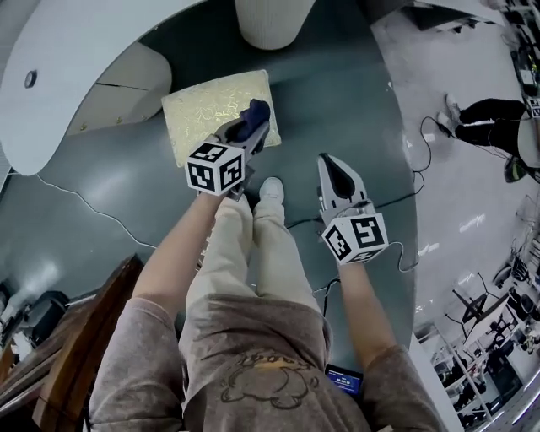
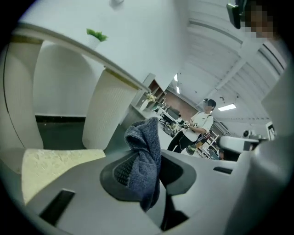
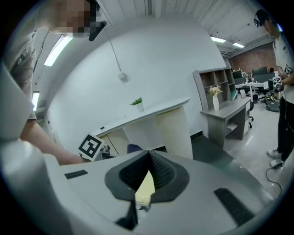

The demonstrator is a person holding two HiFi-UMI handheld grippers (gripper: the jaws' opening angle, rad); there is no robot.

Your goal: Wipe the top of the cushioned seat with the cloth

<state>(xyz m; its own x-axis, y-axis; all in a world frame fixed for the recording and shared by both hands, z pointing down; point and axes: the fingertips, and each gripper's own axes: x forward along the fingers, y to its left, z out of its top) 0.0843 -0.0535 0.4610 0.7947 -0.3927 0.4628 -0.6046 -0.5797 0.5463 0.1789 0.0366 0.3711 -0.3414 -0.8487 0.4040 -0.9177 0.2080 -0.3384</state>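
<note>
the left gripper (image 1: 246, 133) has its jaws clamped on a dark blue-grey terry cloth (image 1: 254, 112). in the left gripper view a bunched fold of the cloth stands up past the jaw tips and a tail hangs down between them. the gripper hangs over the near right corner of the square, pale yellow cushioned seat (image 1: 211, 110). the seat sits on the dark grey floor (image 1: 126, 194) just in front of the person's white shoe (image 1: 271, 188), with a white curved counter (image 1: 76, 51) to its far left and a ribbed white pillar (image 1: 270, 21) beyond it.

from the gripper's own camera the seat top (image 2: 50, 163) lies low and to the left of the cloth, and the cloth looks clear of it, though contact cannot be ruled out.

the right gripper (image 1: 331, 164) is held to the right over bare floor, well apart from the seat. its jaws are brought together at the tips with nothing between them.

this looks like the moment just ahead of a wiping stroke: cloth gripped and brought over the seat, not yet pressed flat. the next move likely calls for lowering the left gripper until the cloth bears on the cushion. it would then sweep left and far across the top, keeping the hard jaw tips off the fabric.
</note>
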